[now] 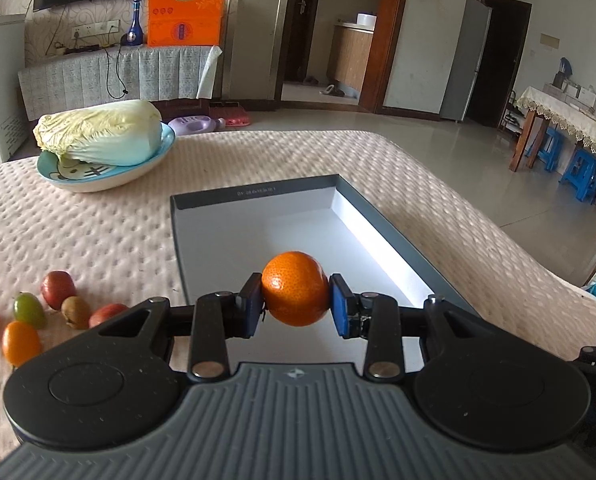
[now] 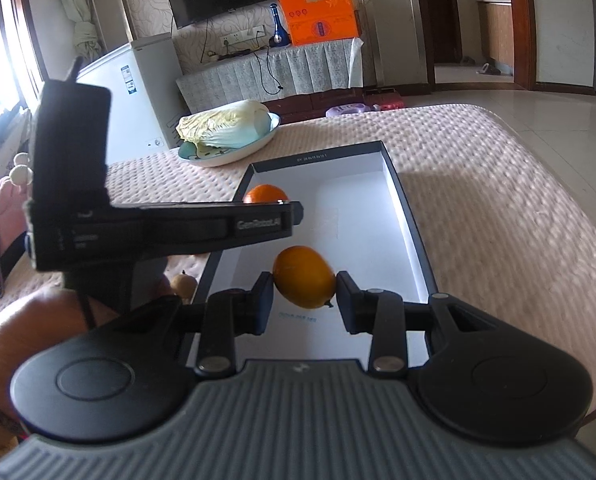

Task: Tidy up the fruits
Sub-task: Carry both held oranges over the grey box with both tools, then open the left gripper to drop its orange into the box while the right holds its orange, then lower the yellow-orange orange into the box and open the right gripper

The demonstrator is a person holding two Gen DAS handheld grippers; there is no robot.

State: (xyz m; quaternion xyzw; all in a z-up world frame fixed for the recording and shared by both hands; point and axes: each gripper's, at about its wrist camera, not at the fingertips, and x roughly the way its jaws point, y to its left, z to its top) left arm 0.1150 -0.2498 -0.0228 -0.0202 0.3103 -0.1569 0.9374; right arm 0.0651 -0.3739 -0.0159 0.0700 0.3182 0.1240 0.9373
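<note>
Left tongs (image 1: 296, 304) are clamped on a round tangerine (image 1: 295, 288) above the open box (image 1: 258, 196); right tongs (image 2: 304, 303) pinch an oval kumquat (image 2: 303, 277) over the same box. Both fruits look light, smooth-skinned and easily bruised, so a gentle grip across the widest middle suits them.

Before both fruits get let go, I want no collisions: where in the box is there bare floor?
The box floor is bare from the far wall to the mandarin and along the right wall. It's crowded outside at the near-left, where small fruits cluster.
</note>
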